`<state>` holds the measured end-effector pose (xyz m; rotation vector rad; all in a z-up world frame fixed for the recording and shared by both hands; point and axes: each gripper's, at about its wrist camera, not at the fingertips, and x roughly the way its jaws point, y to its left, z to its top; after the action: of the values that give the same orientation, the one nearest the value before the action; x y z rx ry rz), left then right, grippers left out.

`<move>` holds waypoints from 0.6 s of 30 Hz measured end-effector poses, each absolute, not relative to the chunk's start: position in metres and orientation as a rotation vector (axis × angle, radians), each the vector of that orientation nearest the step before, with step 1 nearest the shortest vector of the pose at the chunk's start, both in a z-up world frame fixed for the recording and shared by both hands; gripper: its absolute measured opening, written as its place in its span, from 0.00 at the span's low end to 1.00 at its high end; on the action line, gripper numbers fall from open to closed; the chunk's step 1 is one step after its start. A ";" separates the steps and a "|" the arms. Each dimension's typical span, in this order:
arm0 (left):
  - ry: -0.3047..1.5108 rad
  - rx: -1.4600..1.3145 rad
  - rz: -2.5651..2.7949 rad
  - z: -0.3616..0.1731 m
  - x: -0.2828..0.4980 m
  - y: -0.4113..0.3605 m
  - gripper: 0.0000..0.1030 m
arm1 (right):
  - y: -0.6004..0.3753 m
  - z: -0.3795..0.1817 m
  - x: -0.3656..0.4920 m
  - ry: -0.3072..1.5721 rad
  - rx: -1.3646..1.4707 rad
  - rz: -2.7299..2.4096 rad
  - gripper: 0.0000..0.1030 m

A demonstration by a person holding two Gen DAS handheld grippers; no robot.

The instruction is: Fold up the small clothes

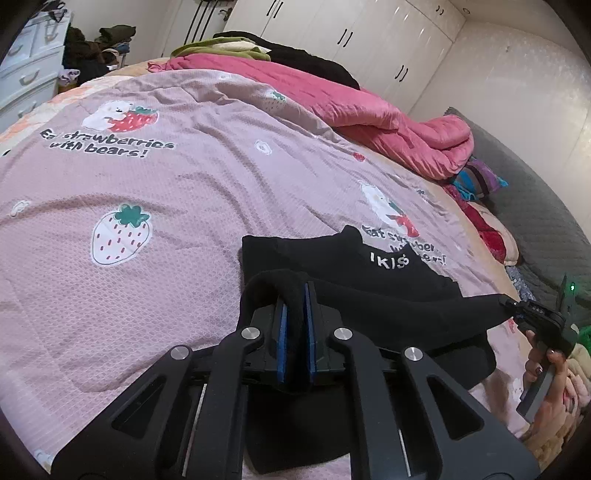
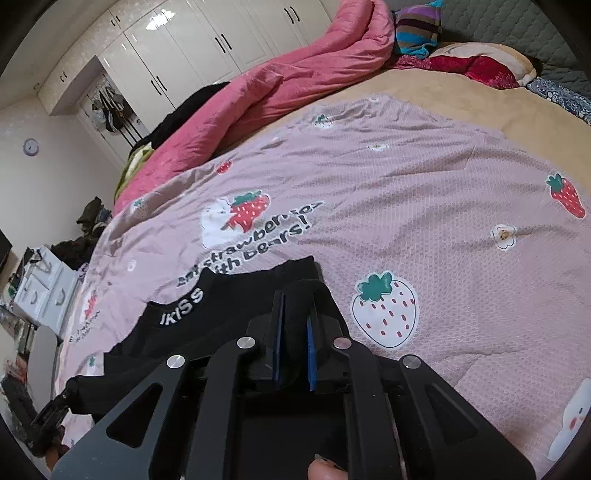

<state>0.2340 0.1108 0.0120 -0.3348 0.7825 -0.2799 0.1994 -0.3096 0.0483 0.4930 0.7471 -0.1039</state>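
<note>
A small black garment point(image 1: 369, 291) with white lettering on its band is stretched between both grippers just above the pink strawberry-print blanket point(image 1: 166, 192). My left gripper point(image 1: 295, 291) is shut on one bunched edge of it, black cloth pinched between the blue pads. My right gripper point(image 2: 295, 299) is shut on the opposite edge of the black garment point(image 2: 221, 314). In the left wrist view the right gripper point(image 1: 517, 308) shows at the far right, held by a hand. In the right wrist view the left gripper point(image 2: 61, 400) shows at lower left.
A rolled pink quilt point(image 1: 369, 110) lies along the far side of the bed, with dark clothes and a striped item point(image 2: 417, 29) beyond it. White wardrobes point(image 2: 207, 44) line the back wall. A white drawer unit point(image 1: 26, 74) stands beside the bed.
</note>
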 end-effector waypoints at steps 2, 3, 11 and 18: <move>0.784 -0.331 -0.272 0.011 0.233 0.111 0.03 | -0.309 0.045 0.200 0.751 0.487 -0.110 0.13; 0.784 -0.326 -0.266 0.011 0.233 0.111 0.04 | -0.309 0.045 0.200 0.750 0.480 -0.117 0.15; 0.722 -0.289 -0.291 0.032 0.213 0.104 0.13 | -0.303 0.053 0.183 0.696 0.406 -0.132 0.31; 0.663 -0.268 -0.296 0.043 0.192 0.100 0.15 | -0.284 0.070 0.167 0.630 0.342 -0.060 0.31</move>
<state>0.1921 0.1005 0.0434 -0.2682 0.6631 -0.2964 0.1671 -0.2843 0.0696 0.3423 0.6296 -0.0600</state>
